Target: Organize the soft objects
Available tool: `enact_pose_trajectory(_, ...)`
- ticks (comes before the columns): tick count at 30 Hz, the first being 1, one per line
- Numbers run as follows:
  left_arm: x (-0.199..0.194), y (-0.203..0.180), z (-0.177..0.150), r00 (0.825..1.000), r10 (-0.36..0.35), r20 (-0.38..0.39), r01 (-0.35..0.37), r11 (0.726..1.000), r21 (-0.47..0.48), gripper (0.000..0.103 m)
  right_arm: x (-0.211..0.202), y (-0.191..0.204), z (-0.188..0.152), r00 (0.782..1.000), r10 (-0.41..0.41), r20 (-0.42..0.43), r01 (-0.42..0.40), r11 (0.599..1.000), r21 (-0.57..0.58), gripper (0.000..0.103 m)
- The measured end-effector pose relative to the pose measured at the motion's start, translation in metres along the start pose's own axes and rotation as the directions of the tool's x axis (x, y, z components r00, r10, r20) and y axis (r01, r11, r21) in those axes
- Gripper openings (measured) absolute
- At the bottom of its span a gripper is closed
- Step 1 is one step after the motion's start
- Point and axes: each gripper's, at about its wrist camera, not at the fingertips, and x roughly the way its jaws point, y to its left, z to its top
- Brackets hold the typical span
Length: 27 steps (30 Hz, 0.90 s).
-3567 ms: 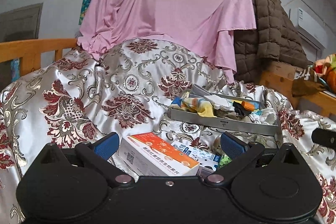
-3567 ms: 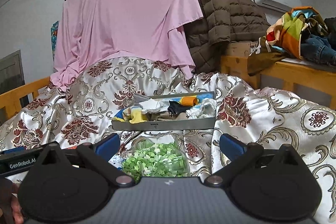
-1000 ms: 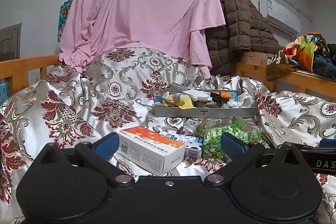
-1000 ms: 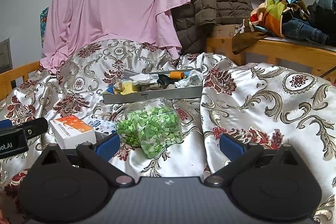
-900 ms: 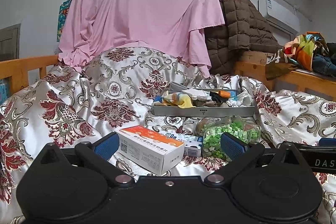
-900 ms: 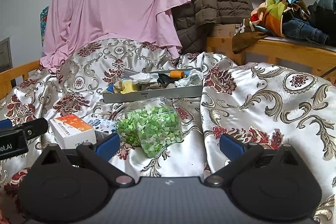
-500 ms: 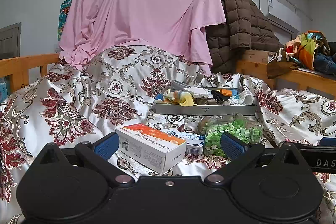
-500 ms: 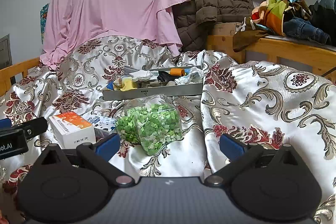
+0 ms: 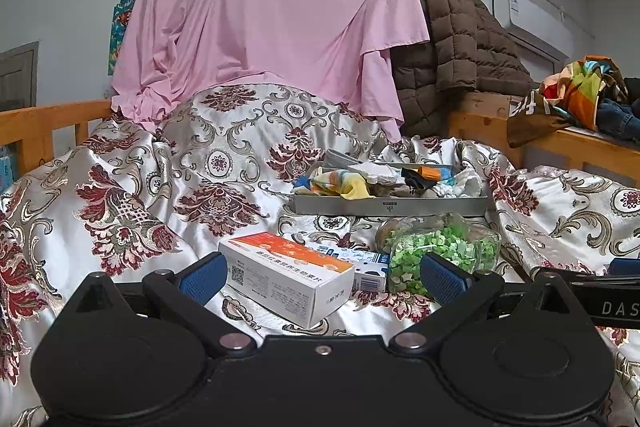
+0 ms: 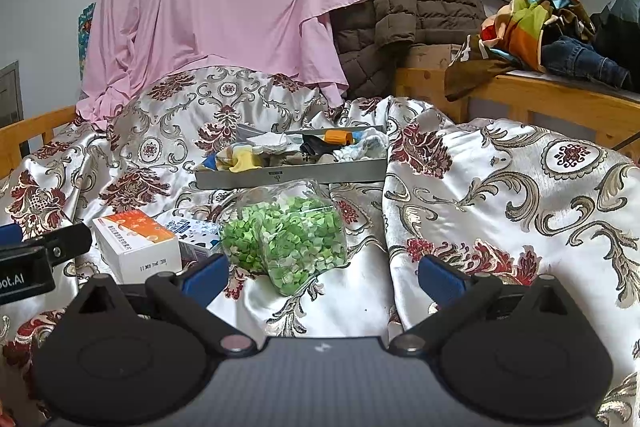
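Both sets of jaws stand wide apart and hold nothing. Between the blue fingers of the left gripper [image 9: 320, 277] lies an orange-and-white carton [image 9: 286, 277], resting on the patterned satin bedspread [image 9: 132, 195] just ahead of the jaws; its far end sits against a smaller blue-and-white box [image 9: 362, 263]. Toward the right finger of these jaws is a clear bag of green pieces [image 9: 440, 247], and the right finger's blue pad overlaps the bag's lower edge in this view; whether they touch cannot be told.

From the right gripper [image 10: 322, 277], the same bag [image 10: 286, 235] sits just ahead of the jaws, nearer the left finger, with bare bedspread before the right finger. The carton [image 10: 136, 241] and the small box [image 10: 192, 231] lie to the left of these jaws, outside them, and the black body of the left gripper shows at the left edge of that view.

Beyond the bag, farther from both pairs of jaws, a shallow grey tray [image 9: 390, 206] rests on the bedspread. Soft objects [image 10: 296, 147] fill it: a yellow and striped cloth at the left end, white and dark pieces in the middle, an orange item and a pale bundle toward the right.

Behind the tray, a pink sheet [image 9: 264, 23] hangs over the bed, with a brown quilted jacket [image 9: 460, 47] beside it.
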Motion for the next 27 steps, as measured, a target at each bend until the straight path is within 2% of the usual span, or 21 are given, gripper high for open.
enact_pose_trajectory(27,-0.0003,-0.0014,0.0005,1.0,-0.005,-0.002,0.005,1.0,0.004,0.102,0.0004,0.0018,-0.0005,1.0,0.0,-0.004,0.0,1.0,-0.003,0.103)
